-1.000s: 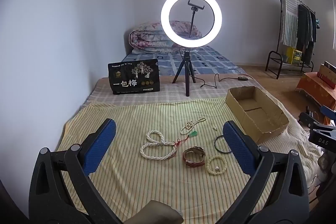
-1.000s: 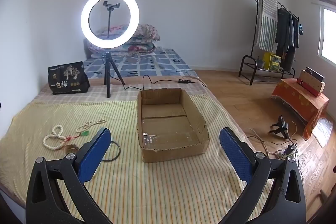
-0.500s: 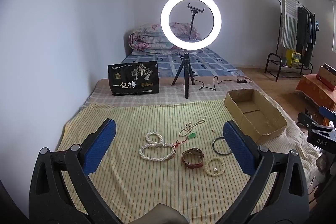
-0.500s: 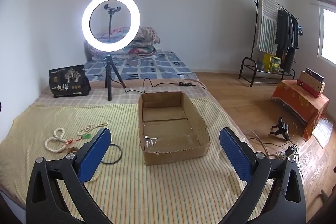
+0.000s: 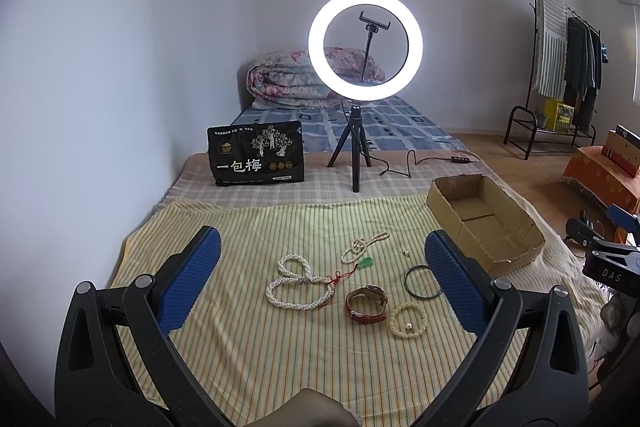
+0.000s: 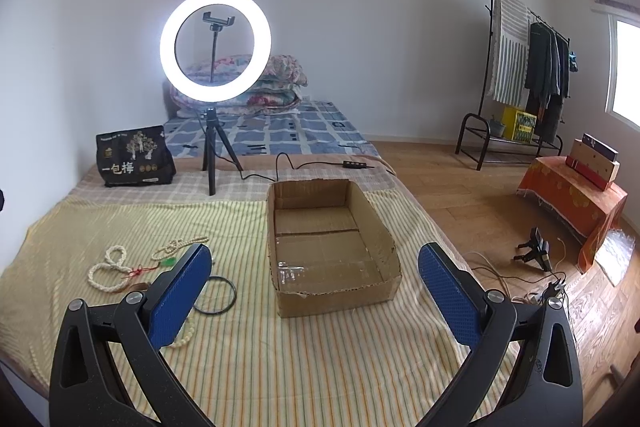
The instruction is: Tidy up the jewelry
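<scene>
Jewelry lies on a yellow striped cloth (image 5: pixel 248 235) on a bed. A long white bead necklace (image 5: pixel 298 285) with a red cord, a thin pearl strand (image 5: pixel 362 243) with a green pendant (image 5: pixel 366 262), a brown leather watch (image 5: pixel 367 305), a cream bead bracelet (image 5: pixel 408 314) and a black bangle (image 5: pixel 418 281) sit between the fingers of my open left gripper (image 5: pixel 320 279). My right gripper (image 6: pixel 316 291) is open above the cloth, facing the empty cardboard box (image 6: pixel 332 247). The black bangle (image 6: pixel 216 294) and bead necklace (image 6: pixel 108 269) lie to its left.
A lit ring light (image 5: pixel 365 43) on a tripod and a black printed bag (image 5: pixel 256 155) stand behind the cloth. Folded quilts (image 5: pixel 296 79) lie at the wall. Right of the bed are wood floor, cables (image 6: pixel 520 279), a clothes rack (image 6: pixel 524 67) and an orange-covered stand (image 6: pixel 572 195).
Both views have drifted slightly: the jewelry and box sit a little higher and farther in frame than a second ago. Both grippers stay open and nothing has been picked up.
</scene>
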### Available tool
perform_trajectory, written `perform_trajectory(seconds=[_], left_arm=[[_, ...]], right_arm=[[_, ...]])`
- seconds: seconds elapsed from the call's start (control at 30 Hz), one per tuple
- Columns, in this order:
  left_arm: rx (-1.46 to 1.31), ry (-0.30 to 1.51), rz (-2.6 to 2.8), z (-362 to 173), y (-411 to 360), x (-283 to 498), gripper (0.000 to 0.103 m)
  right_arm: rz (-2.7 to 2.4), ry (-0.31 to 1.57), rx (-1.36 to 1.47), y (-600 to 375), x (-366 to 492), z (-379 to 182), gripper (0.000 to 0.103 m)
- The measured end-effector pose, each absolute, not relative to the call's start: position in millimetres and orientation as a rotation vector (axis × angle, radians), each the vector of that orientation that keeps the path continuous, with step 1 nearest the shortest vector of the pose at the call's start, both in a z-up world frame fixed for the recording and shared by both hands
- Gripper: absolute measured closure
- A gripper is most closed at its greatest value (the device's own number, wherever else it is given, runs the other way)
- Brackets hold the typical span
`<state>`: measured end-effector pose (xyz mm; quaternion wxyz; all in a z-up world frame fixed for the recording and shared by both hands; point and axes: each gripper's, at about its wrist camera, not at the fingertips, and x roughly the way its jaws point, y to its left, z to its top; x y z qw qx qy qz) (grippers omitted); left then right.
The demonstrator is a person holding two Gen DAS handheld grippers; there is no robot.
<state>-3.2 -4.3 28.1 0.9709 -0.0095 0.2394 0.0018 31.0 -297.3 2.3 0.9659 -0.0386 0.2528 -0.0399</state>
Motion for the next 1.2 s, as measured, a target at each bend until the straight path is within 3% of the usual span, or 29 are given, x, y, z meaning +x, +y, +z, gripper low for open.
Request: perform_trajectory(seconds=[1.2], left_arm=[[-0.031,0.469,0.003,31.0,-4.1,-3.5,0.0]], right_arm=[[-0.07,0.504,-0.087,-293.3,26.7,3.3,0.001]])
